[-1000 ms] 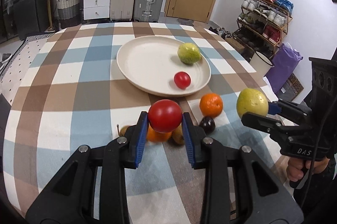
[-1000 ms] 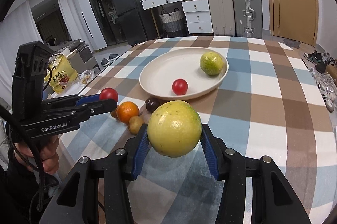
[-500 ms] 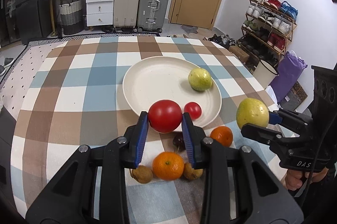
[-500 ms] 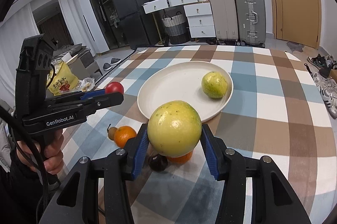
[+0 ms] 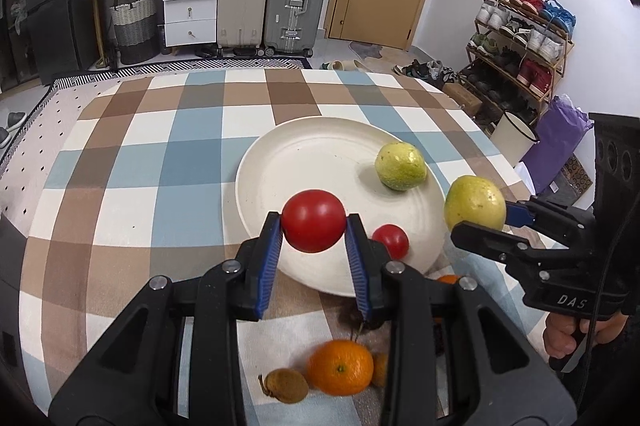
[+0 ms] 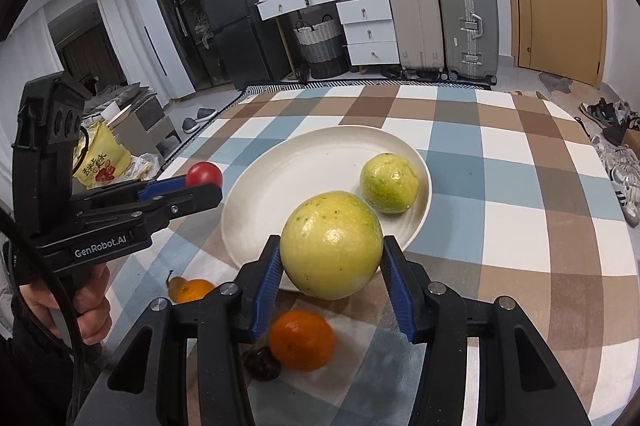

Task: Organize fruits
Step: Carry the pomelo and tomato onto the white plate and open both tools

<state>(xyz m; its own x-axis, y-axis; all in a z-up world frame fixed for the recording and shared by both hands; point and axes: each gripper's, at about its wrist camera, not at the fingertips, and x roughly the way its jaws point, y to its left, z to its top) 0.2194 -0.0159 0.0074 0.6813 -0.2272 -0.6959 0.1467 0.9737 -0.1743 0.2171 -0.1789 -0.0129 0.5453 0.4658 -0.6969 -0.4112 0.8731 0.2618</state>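
Partly hidden: a dark, wrinkled round fruit (image 6: 262, 364) is sitting behind the right tool's left arm, and in the left wrist view only its edge is showing. A second small orange fruit with a stem (image 6: 188, 289) is being cut off by the same arm (its kind cannot be told). A brown, fuzzy oval fruit (image 5: 286, 385) is lying at the lower edge of the left wrist view.

Count: two red tomatoes, two yellow-green round fruits, two orange fruits, one dark fruit, one brown fruit, one plate.

The left tool (image 5: 314, 226) is closing its blue pads on a large, glossy red round tomato (image 5: 314, 220), holding it in the air above the near rim of the wide cream round plate (image 5: 304, 154). The right tool (image 6: 331, 250) is gripping a large yellow-green speckled round fruit (image 6: 331, 245) at a moderate opening, also raised over the plate's near edge.

On the plate are lying a smaller yellow-green fruit (image 5: 400, 166) toward the right side and a small red tomato (image 5: 391, 240) near the front rim. A bright orange mandarin (image 5: 340, 367) is resting on the blue, brown and white checked cloth of the worktop (image 5: 132, 162), in front of the plate, just beside the brown fruit.
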